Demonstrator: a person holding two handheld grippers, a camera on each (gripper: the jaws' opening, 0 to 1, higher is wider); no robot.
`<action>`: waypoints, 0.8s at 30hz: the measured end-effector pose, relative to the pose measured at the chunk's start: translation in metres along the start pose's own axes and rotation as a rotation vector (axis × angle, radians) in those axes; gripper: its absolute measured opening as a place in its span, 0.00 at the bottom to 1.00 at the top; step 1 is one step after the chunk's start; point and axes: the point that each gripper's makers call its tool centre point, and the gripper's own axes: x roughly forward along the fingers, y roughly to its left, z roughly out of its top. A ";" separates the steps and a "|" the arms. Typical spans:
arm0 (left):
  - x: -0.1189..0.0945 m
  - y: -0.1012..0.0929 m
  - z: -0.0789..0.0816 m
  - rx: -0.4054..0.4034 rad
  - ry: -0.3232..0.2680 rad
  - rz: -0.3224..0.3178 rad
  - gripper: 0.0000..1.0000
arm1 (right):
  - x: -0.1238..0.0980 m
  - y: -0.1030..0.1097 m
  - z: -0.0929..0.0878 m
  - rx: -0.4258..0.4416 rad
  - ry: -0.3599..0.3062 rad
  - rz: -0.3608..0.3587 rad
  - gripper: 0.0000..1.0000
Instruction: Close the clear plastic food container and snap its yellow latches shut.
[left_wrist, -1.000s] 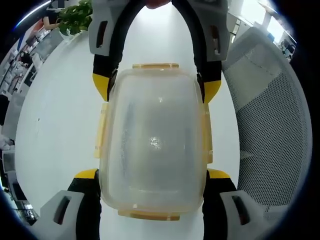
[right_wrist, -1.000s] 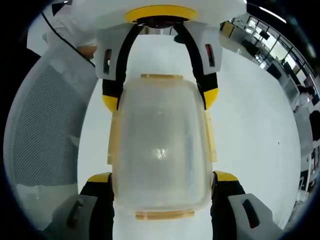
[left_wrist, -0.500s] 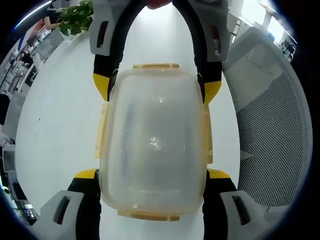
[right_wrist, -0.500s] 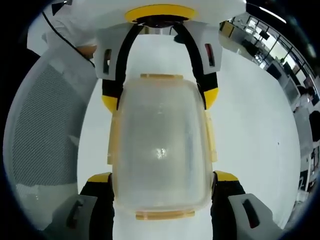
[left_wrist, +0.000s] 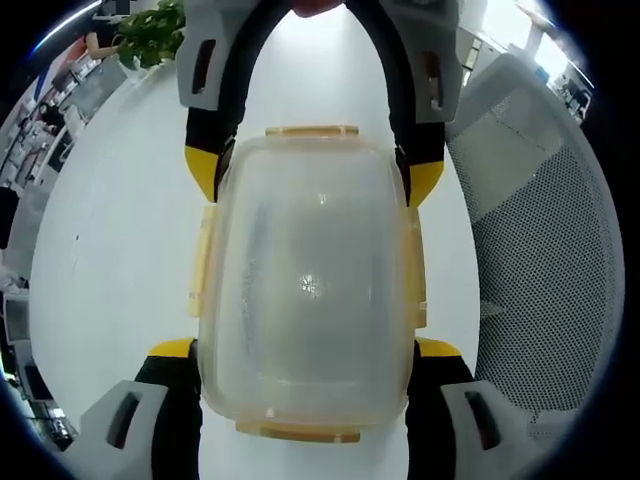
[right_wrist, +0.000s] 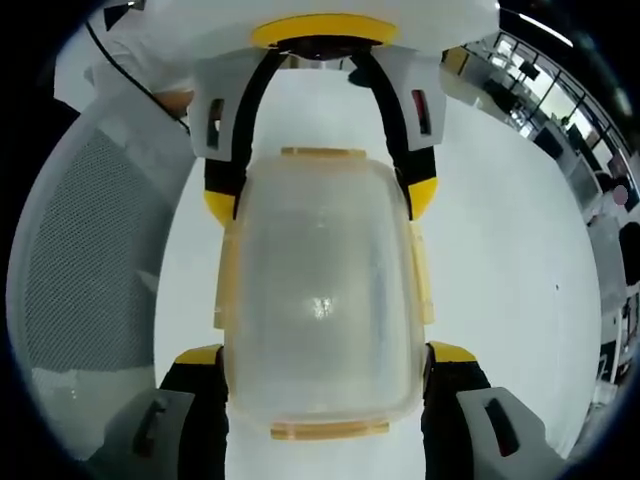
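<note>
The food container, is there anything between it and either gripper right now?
Nothing visible. The food container sits directly between the left gripper at one end and the right gripper at the other, their yellow-tipped jaws flanking its corners on the white table.

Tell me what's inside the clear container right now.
Nothing visible inside the clear container; through its frosted lid only the white table seems to show. Haze and glare could hide something small or flat.
</note>
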 end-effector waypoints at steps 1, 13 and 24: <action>0.000 0.001 0.000 0.001 -0.002 0.000 0.85 | 0.000 -0.001 0.000 0.000 -0.002 0.000 0.80; 0.001 0.007 -0.001 0.002 -0.004 -0.006 0.86 | 0.001 -0.006 0.001 0.006 -0.002 -0.002 0.80; 0.002 0.013 -0.003 -0.004 -0.012 -0.011 0.86 | 0.003 -0.012 0.002 0.004 -0.003 0.002 0.80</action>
